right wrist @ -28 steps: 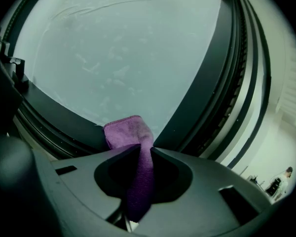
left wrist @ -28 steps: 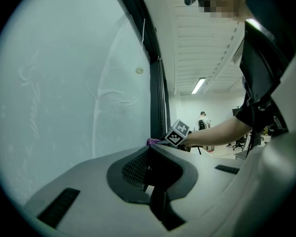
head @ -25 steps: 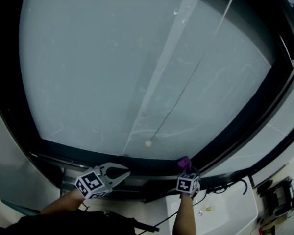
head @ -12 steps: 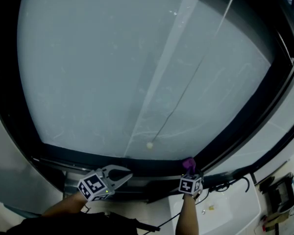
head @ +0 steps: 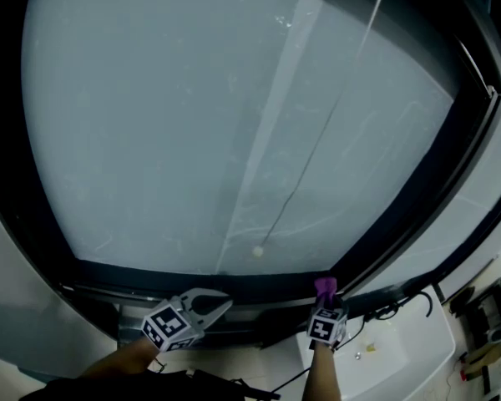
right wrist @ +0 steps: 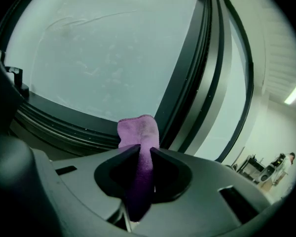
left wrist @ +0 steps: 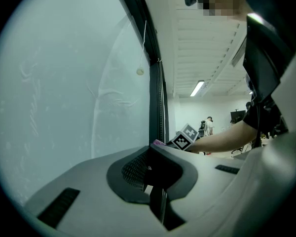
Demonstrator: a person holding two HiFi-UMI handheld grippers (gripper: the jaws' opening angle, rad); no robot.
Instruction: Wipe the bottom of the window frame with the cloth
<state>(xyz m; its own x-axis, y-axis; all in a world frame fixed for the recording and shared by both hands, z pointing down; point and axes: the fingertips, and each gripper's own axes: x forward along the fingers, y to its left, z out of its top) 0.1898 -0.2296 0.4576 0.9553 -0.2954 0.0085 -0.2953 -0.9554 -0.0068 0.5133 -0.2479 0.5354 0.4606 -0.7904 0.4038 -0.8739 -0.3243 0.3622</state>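
pull cord bead point(head: 256, 251), white table point(head: 401, 351), ceiling light point(left wrist: 197, 88)

Cloth point(right wrist: 138, 130): purple, napped fabric | window frame point(head: 259, 284): dark, matt, smooth | glass pane point(head: 192, 124): hazy, streaked | right gripper point(right wrist: 140, 154): matt grey plastic

The dark bottom rail of the window frame point(head: 234, 284) runs under the glass, with the purple cloth point(head: 325, 287) against it near the right corner. Lower right, a white counter point(head: 405, 353) bears a black cable point(head: 392, 294)
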